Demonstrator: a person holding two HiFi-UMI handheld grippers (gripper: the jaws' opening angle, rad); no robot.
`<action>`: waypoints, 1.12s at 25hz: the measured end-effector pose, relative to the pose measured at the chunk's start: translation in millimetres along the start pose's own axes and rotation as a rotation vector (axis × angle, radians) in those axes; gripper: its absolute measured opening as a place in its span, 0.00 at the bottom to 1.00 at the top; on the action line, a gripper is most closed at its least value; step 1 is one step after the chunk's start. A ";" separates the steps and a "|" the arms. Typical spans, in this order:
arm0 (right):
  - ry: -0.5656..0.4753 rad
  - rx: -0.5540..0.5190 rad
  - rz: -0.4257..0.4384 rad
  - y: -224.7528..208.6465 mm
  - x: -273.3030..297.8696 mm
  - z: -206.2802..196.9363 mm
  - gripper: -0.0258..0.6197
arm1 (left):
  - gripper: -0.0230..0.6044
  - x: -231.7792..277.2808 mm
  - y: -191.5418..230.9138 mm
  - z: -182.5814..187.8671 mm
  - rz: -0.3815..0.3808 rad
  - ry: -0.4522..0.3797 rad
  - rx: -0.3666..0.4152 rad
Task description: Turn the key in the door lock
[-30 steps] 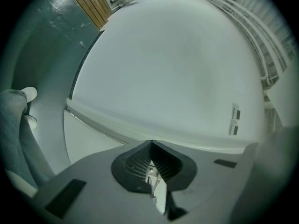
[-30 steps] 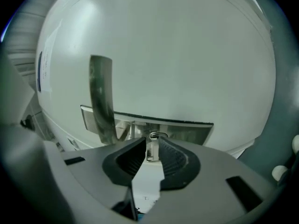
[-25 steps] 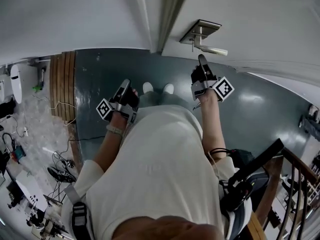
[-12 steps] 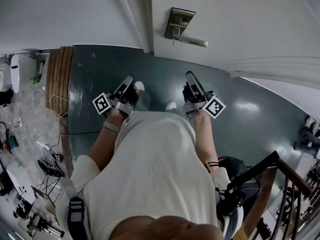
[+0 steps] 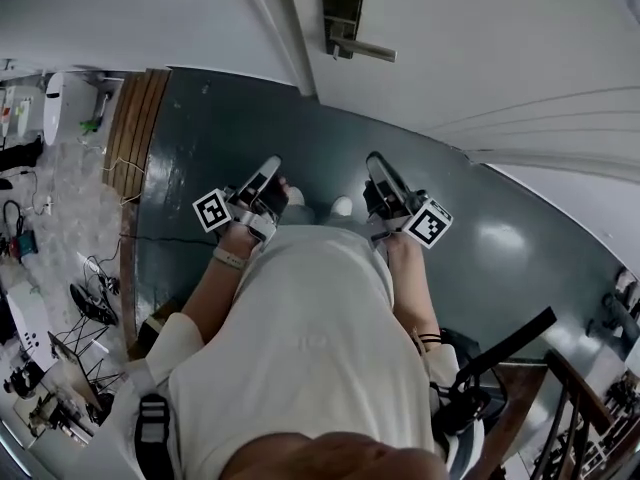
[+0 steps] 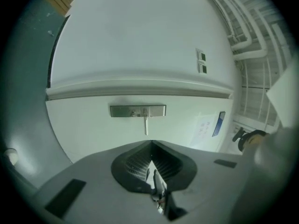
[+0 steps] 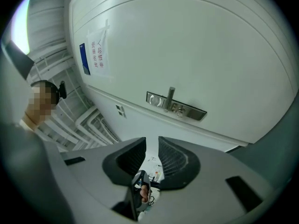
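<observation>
A brushed-metal lock plate (image 5: 341,13) with a lever handle (image 5: 365,51) sits on the white door (image 5: 480,38) at 12 o'clock. The left gripper (image 5: 268,171) has its jaws pressed together on nothing. The right gripper (image 5: 380,173) has its jaws narrowly apart and empty.

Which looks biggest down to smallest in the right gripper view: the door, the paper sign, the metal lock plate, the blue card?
1. door
2. paper sign and metal lock plate: look about alike, too close to rank
3. blue card

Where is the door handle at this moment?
In the head view, the door handle is top centre on the white door, beyond the right gripper.
</observation>
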State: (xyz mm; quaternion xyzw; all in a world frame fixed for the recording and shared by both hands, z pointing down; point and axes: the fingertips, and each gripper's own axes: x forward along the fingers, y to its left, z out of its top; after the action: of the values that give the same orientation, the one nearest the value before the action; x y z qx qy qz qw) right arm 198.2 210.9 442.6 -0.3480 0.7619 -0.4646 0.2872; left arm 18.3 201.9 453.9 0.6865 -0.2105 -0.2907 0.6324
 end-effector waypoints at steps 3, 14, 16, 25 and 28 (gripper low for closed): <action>-0.007 0.002 0.012 12.6 -7.3 -9.1 0.15 | 0.05 -10.4 -14.0 -3.7 -0.021 0.004 0.013; 0.049 -0.022 -0.008 33.6 15.4 -59.4 0.14 | 0.05 -41.1 -24.6 9.5 -0.065 0.030 0.043; 0.051 -0.026 -0.013 34.3 14.3 -58.3 0.14 | 0.05 -39.2 -28.0 4.5 -0.077 0.038 0.041; 0.042 -0.033 -0.025 34.7 20.1 -59.9 0.14 | 0.05 -42.3 -26.4 5.9 -0.082 0.056 0.025; 0.029 -0.020 -0.035 34.8 18.9 -60.1 0.14 | 0.05 -43.7 -29.7 7.8 -0.086 0.050 0.028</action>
State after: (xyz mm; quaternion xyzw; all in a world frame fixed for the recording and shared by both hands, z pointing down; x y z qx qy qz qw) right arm 132.1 237.8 433.1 -0.3571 0.7644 -0.4670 0.2646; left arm -21.7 228.0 430.0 0.7107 -0.1688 -0.2974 0.6148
